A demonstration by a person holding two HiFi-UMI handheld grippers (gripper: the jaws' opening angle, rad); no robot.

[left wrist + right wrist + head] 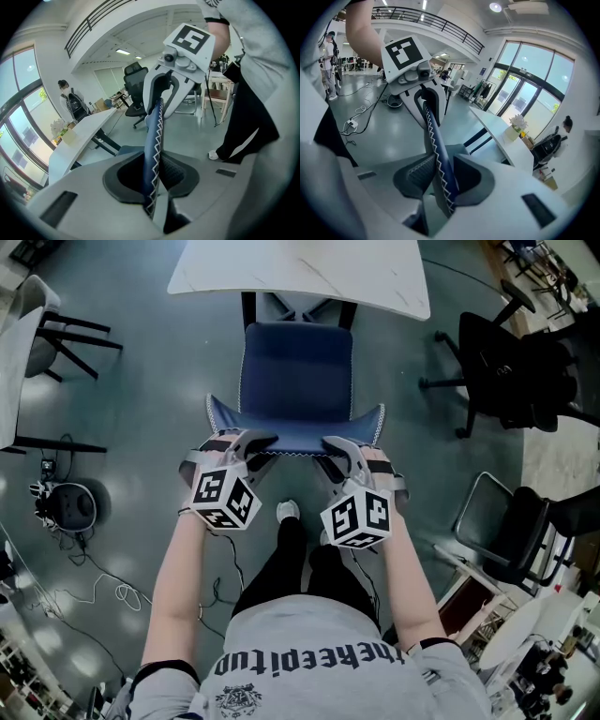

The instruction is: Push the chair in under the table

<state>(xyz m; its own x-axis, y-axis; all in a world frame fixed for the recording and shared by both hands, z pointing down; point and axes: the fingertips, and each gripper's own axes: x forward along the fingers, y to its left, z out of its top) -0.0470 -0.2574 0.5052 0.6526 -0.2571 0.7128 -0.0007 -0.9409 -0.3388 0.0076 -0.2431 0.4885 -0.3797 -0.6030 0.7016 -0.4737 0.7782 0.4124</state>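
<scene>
A blue padded chair [296, 371] stands in front of me, the front of its seat at the edge of the white table [300, 273]. Its backrest [295, 432], edged with white zigzag stitching, runs across just ahead of my hands. My left gripper [251, 444] is shut on the backrest's top edge at the left end, and my right gripper [330, 448] is shut on it at the right end. In the left gripper view the stitched edge [152, 154] passes between the pads, with the right gripper [161, 89] beyond. In the right gripper view the same edge [438, 159] is clamped.
Black office chairs [511, 371] and a folding chair [511, 531] stand to the right. Another chair [56, 334] and a table edge sit at the left. A round device [66, 507] and cables [84, 587] lie on the floor at my left. A person [70, 101] stands far off.
</scene>
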